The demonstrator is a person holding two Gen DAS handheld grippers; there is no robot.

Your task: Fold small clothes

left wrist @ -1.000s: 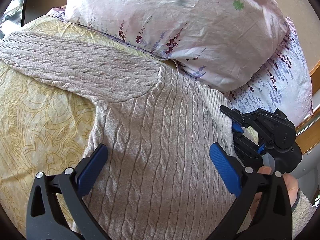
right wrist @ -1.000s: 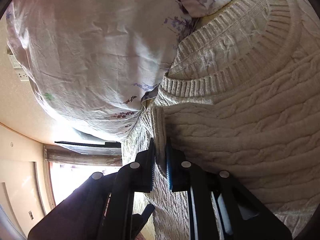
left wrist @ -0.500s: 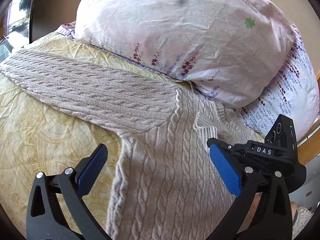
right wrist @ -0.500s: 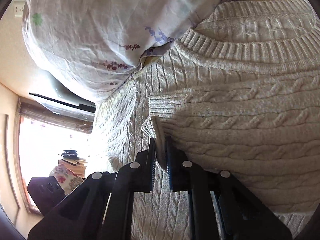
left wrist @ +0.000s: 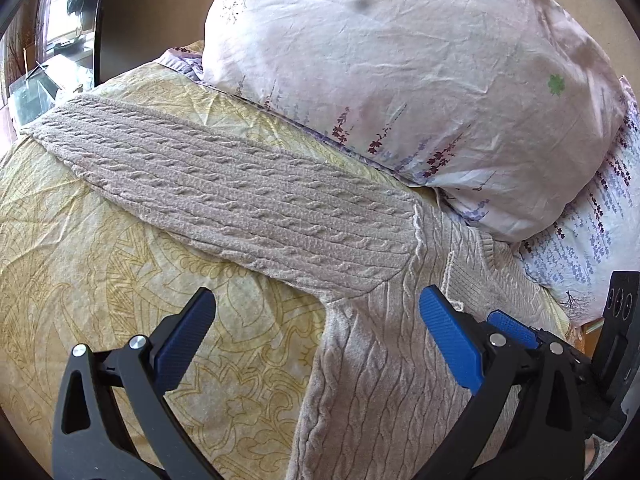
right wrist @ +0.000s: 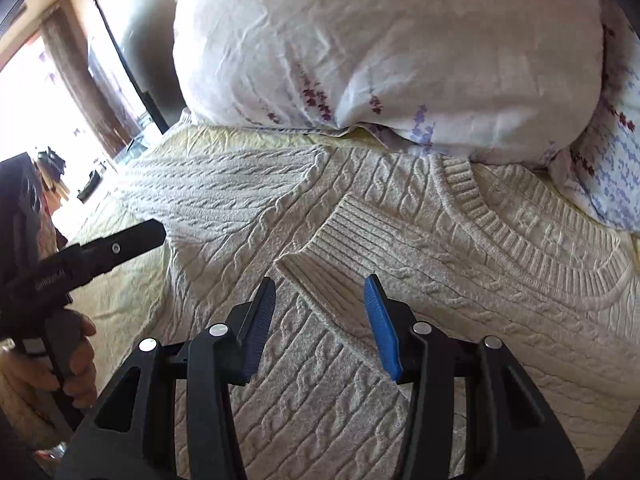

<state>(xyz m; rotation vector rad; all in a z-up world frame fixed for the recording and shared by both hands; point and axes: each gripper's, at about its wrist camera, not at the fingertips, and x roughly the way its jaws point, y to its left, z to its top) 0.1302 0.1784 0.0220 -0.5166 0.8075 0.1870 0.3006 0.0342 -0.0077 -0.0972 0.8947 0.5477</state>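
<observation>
The sweater (left wrist: 360, 360) lies flat on a yellow patterned bedspread (left wrist: 100, 280), its neckline tucked right up against the big floral pillow (left wrist: 400, 80) that blocks the far side; a second, purple-flowered pillow (left wrist: 592, 240) hems in the sweater's shoulder on the right. To the left of the sweater the bedspread runs open and bare as far as the dark panel (left wrist: 140, 12) and the bright window (right wrist: 48, 100) beyond it. The left gripper (left wrist: 316, 344) hovers just above the sweater's armpit edge, its blue pads spread wide with nothing between them, one pad over the bedspread and the other over the knit body. The right gripper (right wrist: 320, 320) hangs low over the sweater's chest, jaws moderately wide and holding nothing, with the folded-in sleeve's ribbed cuff (right wrist: 332, 248) lying loose just ahead of the gap between the pads. In the right wrist view a hand (right wrist: 68, 360) grips the left tool's handle at the sweater's left side, over the bedspread. The sweater is a pale beige cable knit with a ribbed round collar (right wrist: 520, 232); one sleeve (left wrist: 224, 200) stretches straight out across the bedspread away from the body, while the other is folded across the chest with its cuff pointing toward the outstretched sleeve.
</observation>
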